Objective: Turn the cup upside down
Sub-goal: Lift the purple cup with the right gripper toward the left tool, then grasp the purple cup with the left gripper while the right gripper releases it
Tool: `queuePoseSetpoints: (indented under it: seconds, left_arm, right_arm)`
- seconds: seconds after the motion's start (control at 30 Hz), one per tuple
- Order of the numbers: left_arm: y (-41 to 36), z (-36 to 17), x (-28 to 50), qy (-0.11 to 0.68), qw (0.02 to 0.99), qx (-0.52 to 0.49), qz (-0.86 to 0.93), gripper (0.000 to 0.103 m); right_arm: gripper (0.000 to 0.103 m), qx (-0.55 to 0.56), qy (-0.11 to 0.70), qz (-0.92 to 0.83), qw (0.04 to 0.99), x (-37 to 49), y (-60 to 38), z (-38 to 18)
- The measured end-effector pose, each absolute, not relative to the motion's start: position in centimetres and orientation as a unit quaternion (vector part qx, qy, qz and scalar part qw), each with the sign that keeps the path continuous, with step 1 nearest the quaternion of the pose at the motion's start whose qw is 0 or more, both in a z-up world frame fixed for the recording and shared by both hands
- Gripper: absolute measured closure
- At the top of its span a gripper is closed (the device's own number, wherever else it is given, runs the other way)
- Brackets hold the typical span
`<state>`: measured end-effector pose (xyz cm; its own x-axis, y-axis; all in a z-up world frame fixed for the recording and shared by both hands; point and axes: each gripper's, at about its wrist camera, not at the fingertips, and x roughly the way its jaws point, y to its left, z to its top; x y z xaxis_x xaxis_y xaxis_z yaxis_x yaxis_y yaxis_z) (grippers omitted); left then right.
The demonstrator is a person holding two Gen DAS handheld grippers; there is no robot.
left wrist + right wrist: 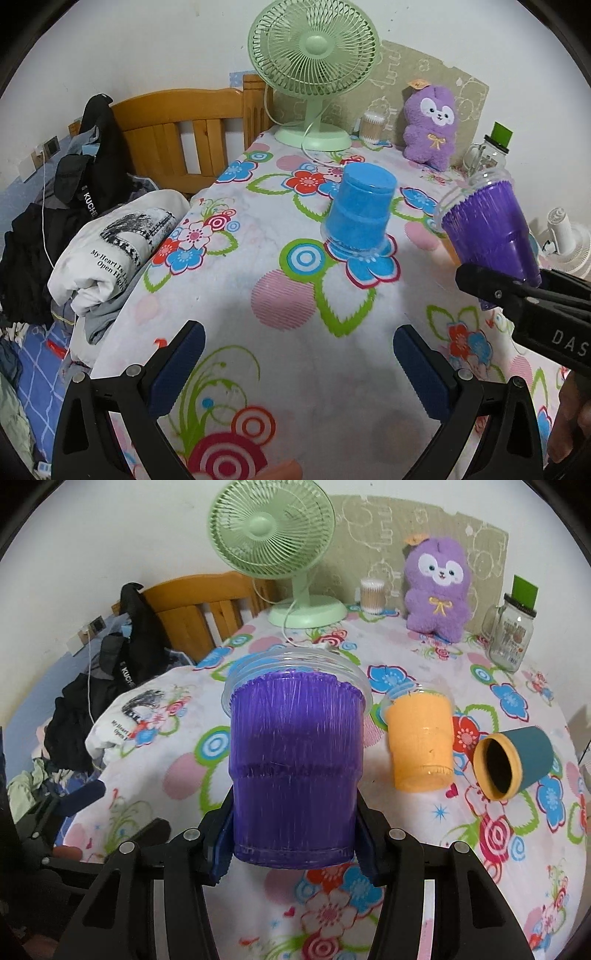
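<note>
My right gripper [293,845] is shut on a purple plastic cup [295,764], gripping its base and holding it above the table, rim up and tilted away. The same purple cup [491,229] shows at the right of the left wrist view, held by the right gripper [517,291]. A blue cup [360,212] stands upside down on the floral tablecloth [295,332]. My left gripper [297,354] is open and empty, low over the table, in front of the blue cup. An orange cup [421,738] stands upright, and a teal cup [513,762] lies on its side.
A green desk fan [314,70] stands at the back with a cotton swab jar [373,127], a purple plush toy [434,125] and a glass jar [511,635]. Clothes [110,251] and a wooden bed frame [177,129] lie left of the table.
</note>
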<state>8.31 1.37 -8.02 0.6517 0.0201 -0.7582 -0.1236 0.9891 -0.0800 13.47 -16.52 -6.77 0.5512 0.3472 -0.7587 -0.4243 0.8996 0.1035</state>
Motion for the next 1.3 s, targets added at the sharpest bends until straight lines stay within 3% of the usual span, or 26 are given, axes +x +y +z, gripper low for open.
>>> queuePoseSetpoints:
  seconds: [0.33, 1.03, 1.13, 1.2, 1.3]
  left_arm:
    - [0.8, -7.7, 3.9, 0.410, 0.909, -0.064, 0.035, 0.000]
    - [0.6, -10.4, -0.5, 0.436, 0.897, -0.063, 0.041, 0.000]
    - [0.4, -10.3, -0.5, 0.436, 0.897, -0.061, 0.041, 0.000]
    - [0.3, -10.3, -0.5, 0.435, 0.897, -0.060, 0.041, 0.000]
    - [0.2, -9.9, -0.4, 0.430, 0.900, -0.062, 0.041, 0.000]
  right_arm:
    - [0.046, -0.039, 0.416, 0.219, 0.882, 8.9, -16.5, -6.0]
    - [0.045, -0.024, 0.486, 0.209, 0.848, 5.8, -15.6, -12.1]
    - [0.039, -0.012, 0.489, 0.217, 0.845, 5.8, -15.8, -12.0]
    - [0.025, 0.003, 0.486, 0.225, 0.844, 5.9, -16.2, -11.7]
    - [0.023, 0.018, 0.478, 0.235, 0.846, 5.7, -17.1, -10.6]
